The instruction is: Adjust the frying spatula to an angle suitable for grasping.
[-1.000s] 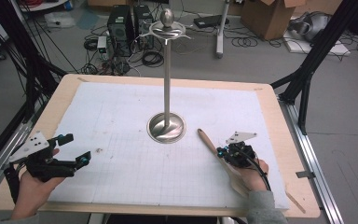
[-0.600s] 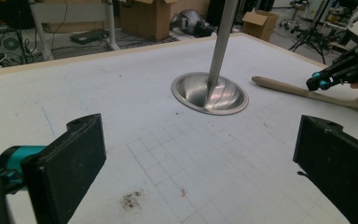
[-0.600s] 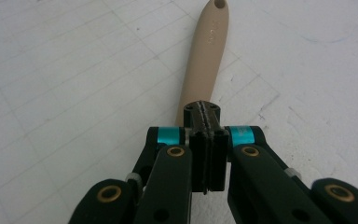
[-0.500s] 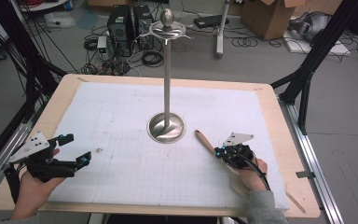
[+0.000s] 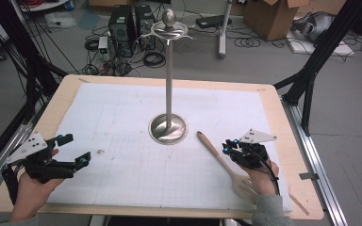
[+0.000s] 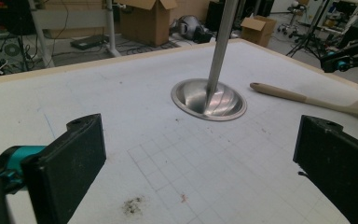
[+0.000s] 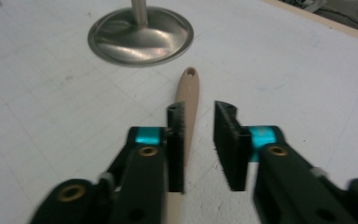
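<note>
The right gripper hovers over the wooden slotted spatula, and its jaws have just been opening: they stand a little apart, the handle lying under the gap and against the left pad, nothing clamped. The spatula lies flat on the white mat, handle tip near the base of the steel utensil stand, head toward the person's right hand. The risk, I'd say: close off-centre and that one pad nudges the handle, so it rolls or skids aside. The left gripper waits wide open, well apart from everything. The high view gives the stand's hook ring up top; the right gripper view gives the hanging hole in the handle's end.
</note>
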`<action>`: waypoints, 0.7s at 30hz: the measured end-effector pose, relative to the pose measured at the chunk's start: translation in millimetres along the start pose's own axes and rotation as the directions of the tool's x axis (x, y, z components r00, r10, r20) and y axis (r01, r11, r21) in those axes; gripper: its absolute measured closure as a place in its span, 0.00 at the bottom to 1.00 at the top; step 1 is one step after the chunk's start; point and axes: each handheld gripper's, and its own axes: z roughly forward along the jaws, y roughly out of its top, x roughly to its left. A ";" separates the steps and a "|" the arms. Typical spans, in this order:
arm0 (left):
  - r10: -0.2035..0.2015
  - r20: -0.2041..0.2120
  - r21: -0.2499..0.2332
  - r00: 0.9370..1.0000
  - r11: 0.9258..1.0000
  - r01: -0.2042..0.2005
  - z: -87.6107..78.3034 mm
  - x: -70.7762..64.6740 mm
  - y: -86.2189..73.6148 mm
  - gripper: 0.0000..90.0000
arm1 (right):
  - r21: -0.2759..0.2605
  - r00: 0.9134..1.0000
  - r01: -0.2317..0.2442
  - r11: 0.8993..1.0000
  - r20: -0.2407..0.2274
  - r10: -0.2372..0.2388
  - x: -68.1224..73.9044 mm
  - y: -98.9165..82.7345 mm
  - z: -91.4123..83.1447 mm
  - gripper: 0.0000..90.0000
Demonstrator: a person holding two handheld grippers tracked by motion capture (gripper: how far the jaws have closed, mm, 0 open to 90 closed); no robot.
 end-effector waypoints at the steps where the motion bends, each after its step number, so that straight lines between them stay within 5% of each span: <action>1: 0.004 0.003 0.000 1.000 1.000 -0.004 -0.7 0.2 0.6 0.03 | -0.012 1.000 -0.010 1.000 0.002 0.010 0.0 1.5 -2.2 0.71; 8: 0.003 0.001 -0.015 1.000 1.000 -0.003 -4.0 0.2 3.0 0.03 | -0.060 0.999 -0.037 0.998 -0.004 0.037 0.1 8.3 -14.4 0.51; 13: -0.001 -0.002 -0.024 1.000 1.000 0.001 -5.8 1.2 4.1 0.03 | -0.095 0.998 -0.067 0.993 -0.007 0.066 -0.4 12.1 -22.7 0.20; 21: -0.004 0.000 -0.023 1.000 1.000 0.004 -4.0 3.1 4.0 0.03 | -0.128 0.997 -0.069 0.989 -0.028 0.066 1.2 13.2 -29.6 0.13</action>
